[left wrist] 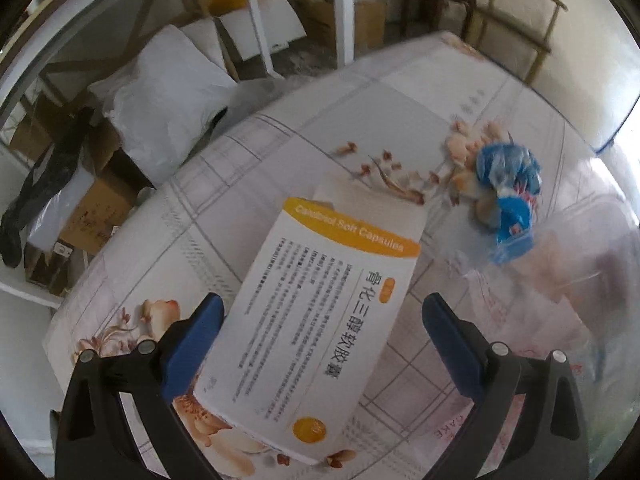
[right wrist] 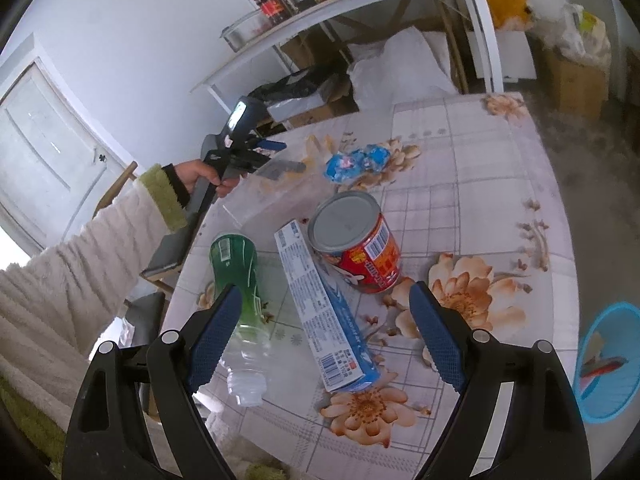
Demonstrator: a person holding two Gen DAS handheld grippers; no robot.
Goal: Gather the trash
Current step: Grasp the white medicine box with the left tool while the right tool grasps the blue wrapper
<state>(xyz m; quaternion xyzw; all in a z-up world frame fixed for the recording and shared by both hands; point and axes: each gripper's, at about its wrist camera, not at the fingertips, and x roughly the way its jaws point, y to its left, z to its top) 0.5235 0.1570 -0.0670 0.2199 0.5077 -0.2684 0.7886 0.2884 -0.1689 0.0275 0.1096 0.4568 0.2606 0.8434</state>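
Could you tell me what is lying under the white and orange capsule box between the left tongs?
The capsule box lies on the floral tablecloth; printed flowers show beside its near end. Whatever is directly beneath the box is covered, and its open far end shows no contents.

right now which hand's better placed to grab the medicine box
Left. The left gripper is open with the white capsule box lying between its fingers on the table. The right gripper is open over the toothpaste box, with the can just beyond.
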